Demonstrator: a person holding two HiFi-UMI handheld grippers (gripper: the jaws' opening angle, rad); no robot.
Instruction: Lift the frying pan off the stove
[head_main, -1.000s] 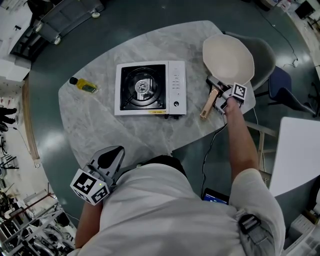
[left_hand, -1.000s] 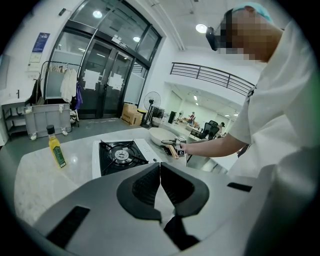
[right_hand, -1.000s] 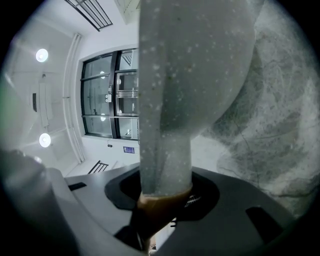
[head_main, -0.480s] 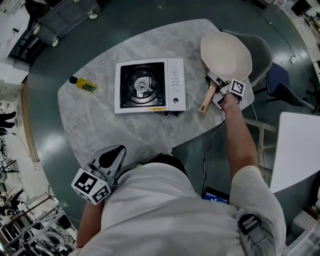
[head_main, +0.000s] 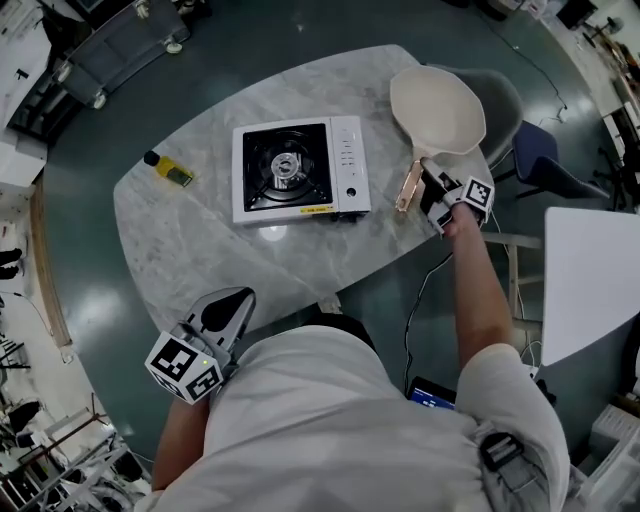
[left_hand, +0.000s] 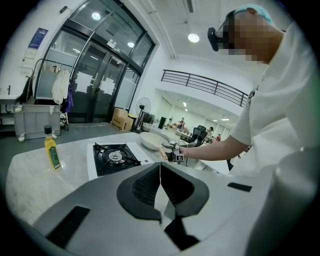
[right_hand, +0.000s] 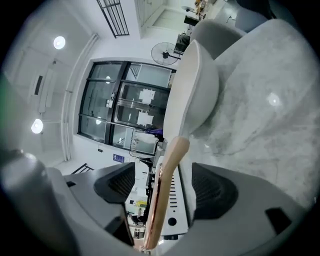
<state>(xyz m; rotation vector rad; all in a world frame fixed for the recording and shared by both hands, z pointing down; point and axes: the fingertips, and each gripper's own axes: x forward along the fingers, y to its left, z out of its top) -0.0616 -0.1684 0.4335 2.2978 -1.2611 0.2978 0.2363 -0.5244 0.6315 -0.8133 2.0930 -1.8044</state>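
Only the head view shows the frying pan (head_main: 437, 108) resting at the counter's (head_main: 200, 250) far right corner, apart from the stove (head_main: 300, 172) at the middle. The right gripper view adds the grip: the right gripper's (right_hand: 165, 187) fingers (right_hand: 212, 190) are opening, spread either side of the pan's handle (right_hand: 167, 160) without pressing it. The left gripper (left_hand: 160, 175), off the near edge, has its fingers pressed together, empty.

The hand-held gripper (right_hand: 165, 186) is opening around the handle (right_hand: 171, 157) of the frying pan (right_hand: 197, 90).
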